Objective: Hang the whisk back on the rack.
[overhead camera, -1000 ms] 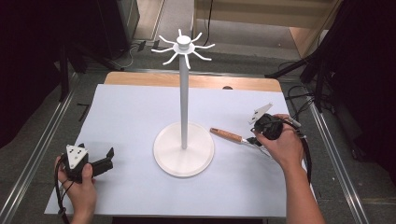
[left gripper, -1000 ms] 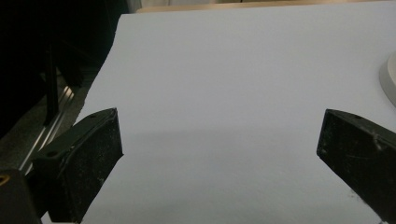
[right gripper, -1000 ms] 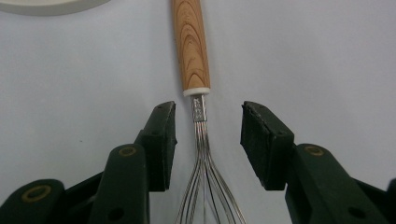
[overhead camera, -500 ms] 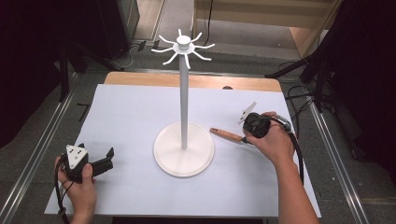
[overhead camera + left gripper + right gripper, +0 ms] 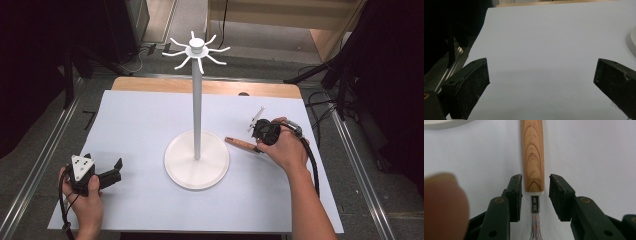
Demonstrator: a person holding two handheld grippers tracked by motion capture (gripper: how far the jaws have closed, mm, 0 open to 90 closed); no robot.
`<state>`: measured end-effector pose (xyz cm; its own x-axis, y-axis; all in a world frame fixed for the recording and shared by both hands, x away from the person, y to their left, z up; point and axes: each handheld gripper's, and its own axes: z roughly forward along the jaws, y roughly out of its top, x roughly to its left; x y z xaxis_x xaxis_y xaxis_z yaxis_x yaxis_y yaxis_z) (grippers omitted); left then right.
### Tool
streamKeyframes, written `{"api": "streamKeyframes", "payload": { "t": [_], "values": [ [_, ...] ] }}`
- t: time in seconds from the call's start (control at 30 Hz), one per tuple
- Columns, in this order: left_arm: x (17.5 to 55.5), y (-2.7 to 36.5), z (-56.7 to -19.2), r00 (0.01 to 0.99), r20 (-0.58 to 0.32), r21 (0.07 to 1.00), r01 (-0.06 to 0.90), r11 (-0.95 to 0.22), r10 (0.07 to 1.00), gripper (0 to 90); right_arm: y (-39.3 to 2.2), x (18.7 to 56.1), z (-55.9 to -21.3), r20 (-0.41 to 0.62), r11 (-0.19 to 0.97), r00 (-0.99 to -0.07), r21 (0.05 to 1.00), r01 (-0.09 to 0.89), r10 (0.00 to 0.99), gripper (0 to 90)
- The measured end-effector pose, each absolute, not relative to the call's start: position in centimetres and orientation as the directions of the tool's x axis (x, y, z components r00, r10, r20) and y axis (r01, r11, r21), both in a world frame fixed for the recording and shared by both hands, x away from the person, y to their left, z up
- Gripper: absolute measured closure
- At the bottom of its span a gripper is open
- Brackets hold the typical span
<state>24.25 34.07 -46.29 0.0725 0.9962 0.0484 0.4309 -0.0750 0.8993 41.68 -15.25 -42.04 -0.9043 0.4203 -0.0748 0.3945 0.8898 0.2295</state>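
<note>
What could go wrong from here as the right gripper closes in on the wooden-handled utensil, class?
1. The right gripper straddles the end of the wooden handle, where it meets the metal shank. A grip there, far from the middle, may let the utensil tip or swing when lifted.
2. The handle's round, smooth sides could roll out as the jaws close.
3. The white stand sits close by; a swinging utensil might knock its base or pole.

White sheet (image 5: 140,125) spread over nearly the whole bench (image 5: 150,85), with a strip of bare wood left along the far edge. Small dark round spot (image 5: 243,93) on that strip, right of its middle. Metal rails on the floor beside the left edge (image 5: 45,150) and the right edge (image 5: 355,165). Black cables (image 5: 320,100) off the far right corner. Pale wooden furniture (image 5: 280,15) well beyond the far edge.
</note>
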Motion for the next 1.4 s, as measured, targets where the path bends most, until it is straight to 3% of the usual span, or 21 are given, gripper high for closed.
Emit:
{"api": "streamKeyframes", "payload": {
  "t": [1.4],
  "values": [
    [24.3, 34.2, -46.3, 0.062, 0.032, 0.897, 0.438, -0.056, 0.998, 0.6, -11.8, 43.7, -44.2, -0.035, 0.910, -0.910, 0.033, 0.412, 0.414, 69.1]
  ]
}}
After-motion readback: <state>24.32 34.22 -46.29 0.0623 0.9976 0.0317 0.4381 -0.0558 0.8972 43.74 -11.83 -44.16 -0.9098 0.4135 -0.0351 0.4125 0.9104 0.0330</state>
